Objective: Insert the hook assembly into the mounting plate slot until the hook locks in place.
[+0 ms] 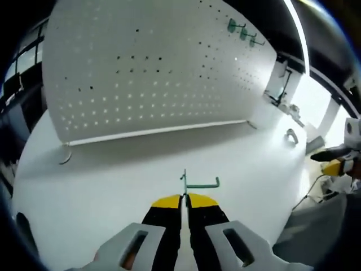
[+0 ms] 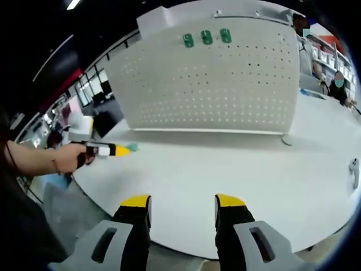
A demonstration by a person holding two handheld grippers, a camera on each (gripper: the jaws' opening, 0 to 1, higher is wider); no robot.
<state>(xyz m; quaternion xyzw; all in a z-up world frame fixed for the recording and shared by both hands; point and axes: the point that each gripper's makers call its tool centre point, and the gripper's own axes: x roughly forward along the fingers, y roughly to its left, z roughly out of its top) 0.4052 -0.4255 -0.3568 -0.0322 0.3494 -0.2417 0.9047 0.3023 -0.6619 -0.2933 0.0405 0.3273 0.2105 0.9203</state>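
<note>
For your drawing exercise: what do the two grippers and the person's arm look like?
Both grippers have black jaws with yellow tips, rising from light grey housings with slotted openings. The left gripper has its jaws together; the right gripper has them apart. In the right gripper view the person's hand shows a thin band at the wrist, with dark clothing nearby.

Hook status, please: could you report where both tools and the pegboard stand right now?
Left tool shut on green hook. Right tool open, empty. Pegboard ahead, three green hooks mounted. Path clear.
</note>
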